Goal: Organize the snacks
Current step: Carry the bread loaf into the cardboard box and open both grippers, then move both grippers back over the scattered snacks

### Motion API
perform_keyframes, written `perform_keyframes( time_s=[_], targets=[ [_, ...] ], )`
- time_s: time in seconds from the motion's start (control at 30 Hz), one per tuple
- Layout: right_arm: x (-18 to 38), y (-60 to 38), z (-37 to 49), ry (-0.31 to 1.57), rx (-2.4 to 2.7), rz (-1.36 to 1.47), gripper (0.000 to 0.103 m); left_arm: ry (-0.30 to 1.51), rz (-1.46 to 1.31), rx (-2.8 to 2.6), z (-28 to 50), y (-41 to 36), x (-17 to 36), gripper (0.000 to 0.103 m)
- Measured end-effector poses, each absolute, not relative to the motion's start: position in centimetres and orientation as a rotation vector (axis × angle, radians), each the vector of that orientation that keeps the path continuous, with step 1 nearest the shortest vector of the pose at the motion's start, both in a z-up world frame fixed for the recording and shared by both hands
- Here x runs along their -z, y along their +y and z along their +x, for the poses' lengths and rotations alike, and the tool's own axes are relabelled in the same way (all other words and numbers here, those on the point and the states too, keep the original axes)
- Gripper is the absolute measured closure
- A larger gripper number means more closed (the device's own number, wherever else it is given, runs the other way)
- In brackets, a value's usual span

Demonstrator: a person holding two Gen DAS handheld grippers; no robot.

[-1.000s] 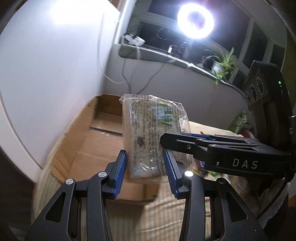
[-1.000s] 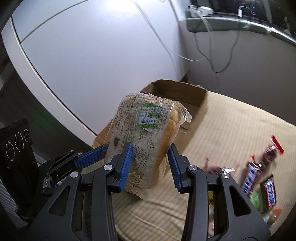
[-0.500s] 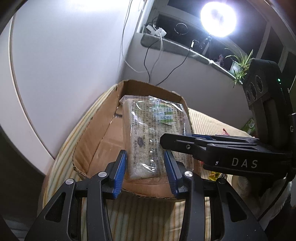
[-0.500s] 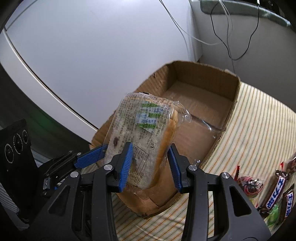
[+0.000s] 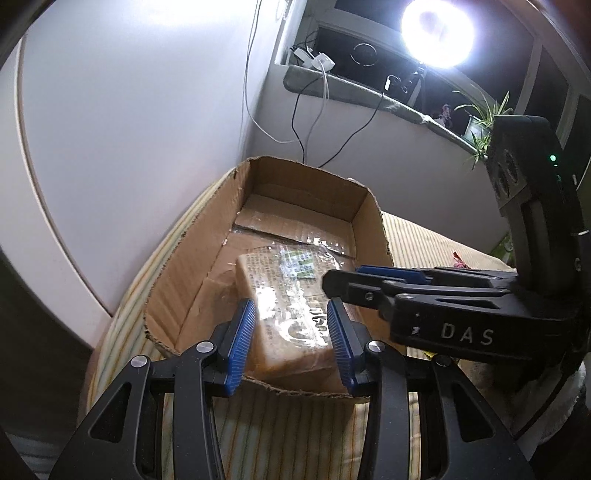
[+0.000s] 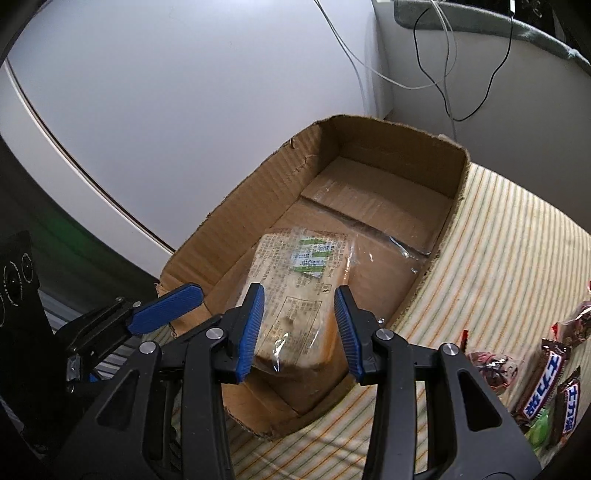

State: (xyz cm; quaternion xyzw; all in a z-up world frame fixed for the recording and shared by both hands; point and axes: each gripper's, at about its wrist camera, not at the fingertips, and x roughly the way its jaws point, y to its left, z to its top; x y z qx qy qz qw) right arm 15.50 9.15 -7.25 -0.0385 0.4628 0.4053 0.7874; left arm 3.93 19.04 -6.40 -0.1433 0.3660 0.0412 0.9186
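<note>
A pack of sliced bread point(image 5: 284, 295) in clear wrap with a green and white label lies low inside an open cardboard box point(image 5: 306, 177), near its front wall. My left gripper point(image 5: 291, 336) is shut on the near end of the pack, blue pads against both sides. The right gripper point(image 6: 299, 332) grips the same bread pack point(image 6: 295, 280) from the other side of the box point(image 6: 388, 147), pads pressed on it. Each gripper shows at the edge of the other's view. The pack's underside is hidden.
The box sits on a striped cloth point(image 6: 498, 240) against a white wall. Wrapped chocolate bars point(image 6: 546, 376) and other snacks lie on the cloth to the right. Cables point(image 5: 314, 122) hang behind the box, below a ledge with a ring lamp point(image 5: 437, 35) and a plant point(image 5: 484, 114).
Both grippers carried the bread pack forward and down, from above the box's front edge into the box. The jaws kept the same grip.
</note>
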Motion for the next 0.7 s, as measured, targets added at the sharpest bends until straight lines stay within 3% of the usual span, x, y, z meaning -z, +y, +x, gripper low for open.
perform_keyframes(
  time_s=[0.1,0.17,0.23,0.37,0.47,0.7],
  targets=[
    [6.5,8.3,15.1,0.969,-0.867,-0.093,0.061,0.738,-0.283,-0.097,3.3,19.0,5.9,0.064],
    [6.1,7.5,14.8,0.947,-0.855,-0.097,0.056,0.725,-0.283,-0.101,2.7,18.7,5.5,0.064],
    [5.7,6.5,14.5,0.922,-0.842,-0.094,0.043,0.717,-0.276,-0.102,2.3,18.2,5.2,0.064],
    [5.2,3.9,14.1,0.888,-0.802,-0.090,0.040,0.701,-0.253,-0.092,1.3,16.7,4.7,0.063],
    [5.2,1.2,13.9,0.871,-0.779,-0.054,0.039,0.689,-0.226,-0.082,0.9,15.1,4.3,0.052],
    [5.1,-7.1,13.5,0.792,-0.647,-0.002,0.030,0.695,-0.199,-0.025,1.0,11.2,4.7,0.051]
  ],
)
